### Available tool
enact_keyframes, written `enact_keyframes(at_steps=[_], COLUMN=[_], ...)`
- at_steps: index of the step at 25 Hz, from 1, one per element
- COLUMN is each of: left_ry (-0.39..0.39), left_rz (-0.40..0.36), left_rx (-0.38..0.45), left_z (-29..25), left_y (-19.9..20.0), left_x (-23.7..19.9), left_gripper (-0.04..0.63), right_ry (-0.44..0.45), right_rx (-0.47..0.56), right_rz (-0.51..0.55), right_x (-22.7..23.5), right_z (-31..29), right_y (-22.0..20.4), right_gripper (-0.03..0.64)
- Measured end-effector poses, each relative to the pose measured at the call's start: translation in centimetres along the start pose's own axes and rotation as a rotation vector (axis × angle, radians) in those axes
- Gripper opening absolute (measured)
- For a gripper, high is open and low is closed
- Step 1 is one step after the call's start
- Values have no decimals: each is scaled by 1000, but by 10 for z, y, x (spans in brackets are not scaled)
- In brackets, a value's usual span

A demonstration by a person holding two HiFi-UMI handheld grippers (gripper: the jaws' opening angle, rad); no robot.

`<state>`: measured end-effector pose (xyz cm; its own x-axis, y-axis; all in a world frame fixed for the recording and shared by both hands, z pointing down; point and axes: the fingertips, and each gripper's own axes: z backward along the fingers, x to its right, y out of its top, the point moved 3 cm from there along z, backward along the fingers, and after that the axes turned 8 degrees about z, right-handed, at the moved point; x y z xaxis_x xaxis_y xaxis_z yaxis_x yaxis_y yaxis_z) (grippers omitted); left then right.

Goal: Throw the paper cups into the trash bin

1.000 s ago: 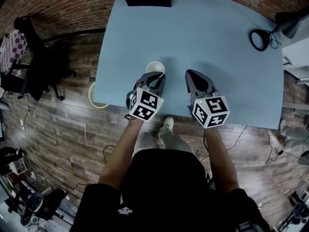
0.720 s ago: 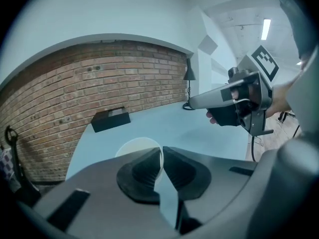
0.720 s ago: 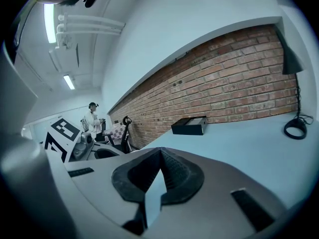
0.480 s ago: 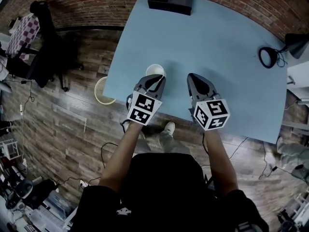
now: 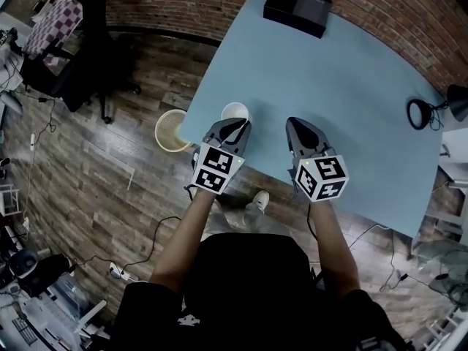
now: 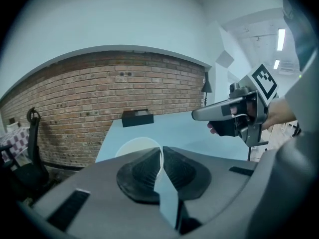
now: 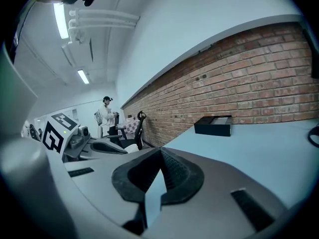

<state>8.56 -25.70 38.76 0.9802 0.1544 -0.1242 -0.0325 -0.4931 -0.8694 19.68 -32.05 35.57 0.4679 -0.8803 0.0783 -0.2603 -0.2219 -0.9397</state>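
A white paper cup [image 5: 235, 112] hangs over the left front corner of the light blue table [image 5: 344, 79]. My left gripper [image 5: 232, 126] is shut on the cup's near rim. In the left gripper view the cup [image 6: 133, 146] wall is pinched between the two black pads [image 6: 142, 169]. My right gripper [image 5: 298, 127] floats beside it to the right, shut with nothing in it; its pads [image 7: 174, 171] meet in the right gripper view. The round trash bin [image 5: 172, 130] stands on the wooden floor just left of the table corner, close to the cup.
A black box [image 5: 296, 8] lies at the table's far edge and a black desk lamp [image 5: 423, 112] at its right side. An office chair [image 5: 80, 50] stands on the floor far left. A person [image 7: 105, 114] stands in the distance. Cables lie on the floor.
Both grippers have moved left together, the left one carrying the cup from the table's front edge to its left corner. The trash bin now lies much closer to the cup.
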Motion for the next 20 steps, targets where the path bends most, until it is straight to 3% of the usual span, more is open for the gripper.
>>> enact_keyframes(at_steps=[20], left_ry=[104], left_rz=[81], left_rx=[69], left_z=[102], left_y=[-15], left_x=[-120], left_gripper=[28], right_ry=[105], right_rx=[-6], right_rz=[95], right_x=[-117], right_z=[-82], right_y=[44], right_gripper=[3])
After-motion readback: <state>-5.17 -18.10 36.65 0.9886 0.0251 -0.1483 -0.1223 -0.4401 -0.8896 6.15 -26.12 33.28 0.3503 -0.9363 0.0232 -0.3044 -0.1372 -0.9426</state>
